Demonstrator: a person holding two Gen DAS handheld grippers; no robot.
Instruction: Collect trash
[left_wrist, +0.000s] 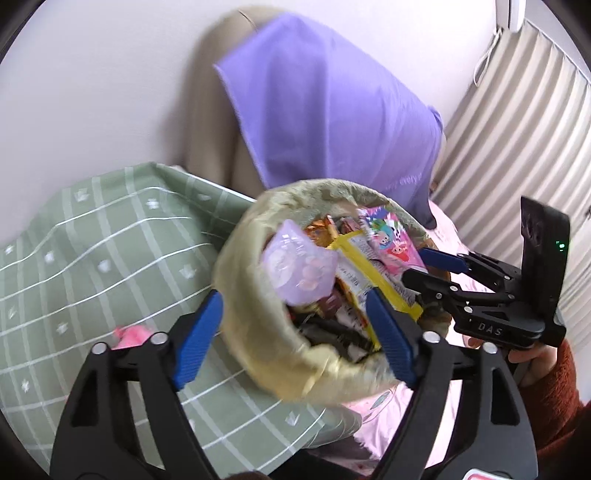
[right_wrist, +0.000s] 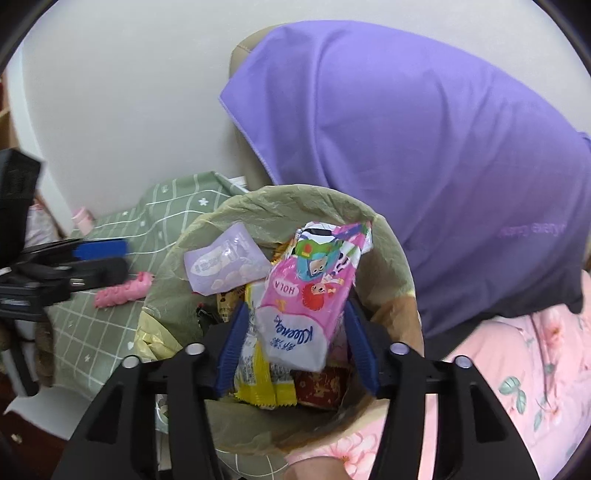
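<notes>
Trash bin (right_wrist: 207, 236) by the bed, full of wrappers | tissue pack (right_wrist: 306, 295) dropping in | left gripper (left_wrist: 295, 332), right gripper (right_wrist: 291, 347) both spread, empty | pink item (right_wrist: 123, 290) left on green cloth (right_wrist: 96, 332)

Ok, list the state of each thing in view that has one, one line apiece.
Left gripper: open, astride the bin's near rim.
Right gripper: open, pink Kleenex tissue pack loose between its fingers.
Round bin with yellow-green liner: upright, open, nearly full.
Pale purple plastic pouch: lying on top of the wrappers.
Purple cloth: draped over a beige chair back.
</notes>
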